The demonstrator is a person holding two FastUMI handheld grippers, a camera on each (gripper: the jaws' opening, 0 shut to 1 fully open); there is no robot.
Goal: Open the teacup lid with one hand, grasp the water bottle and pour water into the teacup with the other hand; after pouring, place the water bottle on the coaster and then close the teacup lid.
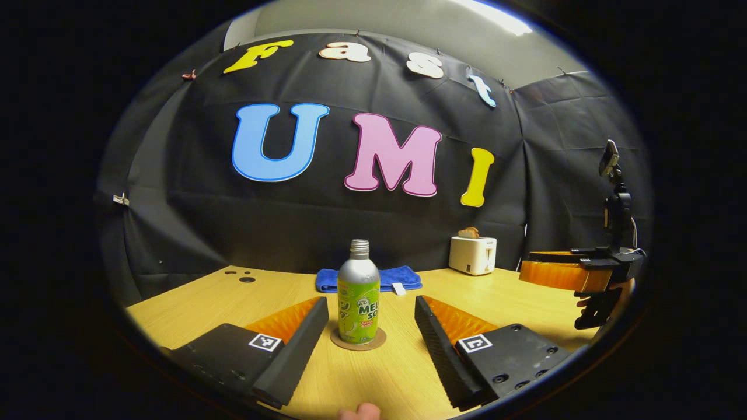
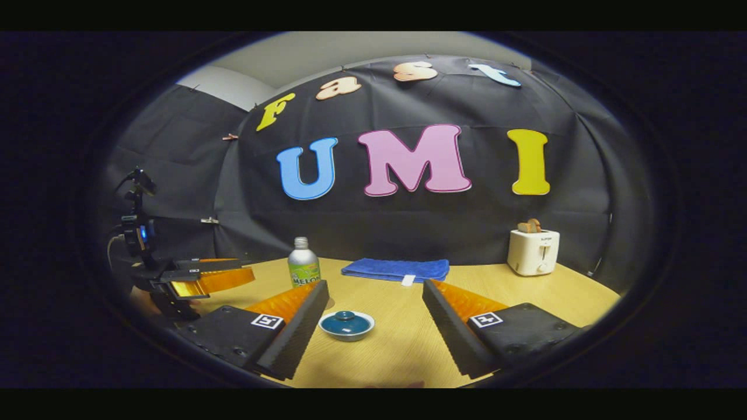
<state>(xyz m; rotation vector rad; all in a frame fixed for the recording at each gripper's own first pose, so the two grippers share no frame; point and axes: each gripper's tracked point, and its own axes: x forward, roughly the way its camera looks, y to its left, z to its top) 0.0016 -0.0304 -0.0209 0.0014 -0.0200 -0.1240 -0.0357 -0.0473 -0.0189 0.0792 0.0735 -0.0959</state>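
Note:
In the left gripper view a silver water bottle (image 1: 358,297) with a green label stands upright on a round brown coaster (image 1: 358,344). My left gripper (image 1: 370,306) is open, one finger on each side of the bottle and neither touching it. In the right gripper view a low white teacup (image 2: 346,331) carries its dark blue lid (image 2: 346,321). It sits on the table just ahead of my open right gripper (image 2: 374,289), nearer the left finger. The bottle (image 2: 303,265) stands farther back on the left, beside the left gripper (image 2: 201,277).
A folded blue towel (image 2: 397,269) lies at the back of the wooden table (image 2: 402,344). A white toaster (image 2: 532,251) holding bread stands at the back right. In the left gripper view the right gripper (image 1: 563,274), held by a hand, hovers at the right.

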